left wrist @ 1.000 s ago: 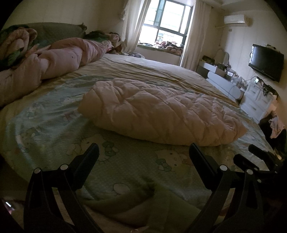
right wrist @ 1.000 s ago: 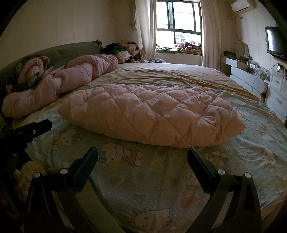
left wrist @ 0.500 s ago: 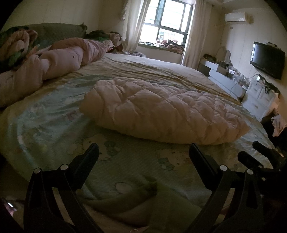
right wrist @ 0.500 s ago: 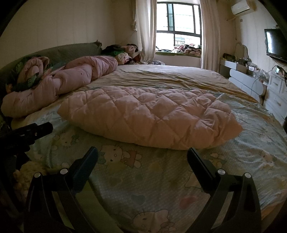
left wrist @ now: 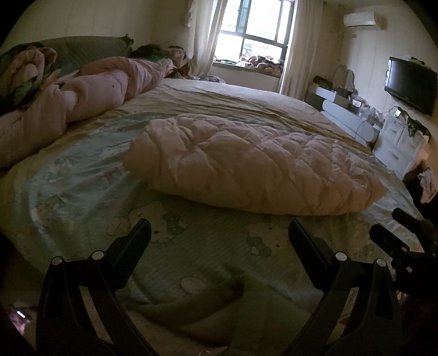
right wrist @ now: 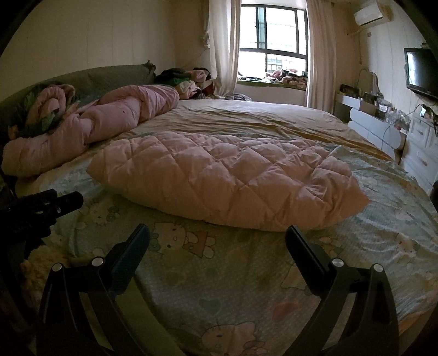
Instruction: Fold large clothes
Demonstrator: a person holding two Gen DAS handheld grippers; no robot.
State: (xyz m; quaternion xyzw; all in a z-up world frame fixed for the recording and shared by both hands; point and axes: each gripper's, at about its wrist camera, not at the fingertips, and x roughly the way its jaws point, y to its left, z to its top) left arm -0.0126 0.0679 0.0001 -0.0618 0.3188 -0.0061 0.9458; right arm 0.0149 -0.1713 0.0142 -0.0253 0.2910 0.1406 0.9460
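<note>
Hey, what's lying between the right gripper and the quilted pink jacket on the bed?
Only bare cartoon-print sheet. In the right wrist view nothing sits between the open right gripper and the quilted pink jacket.

Ahead of the gripper fingers spreads a bed sheet (right wrist: 246, 273) printed with cartoon cats, and farther on lies a plain tan sheet (right wrist: 260, 117). Off to the left front a rolled pink duvet (right wrist: 109, 120) rests against a green headboard (right wrist: 104, 76). Straight ahead stands a curtained window (right wrist: 273, 41); high to its right hangs an air conditioner (left wrist: 360, 19). On the right wall hangs a television (left wrist: 410, 85) above white drawers (left wrist: 402, 142)
</note>
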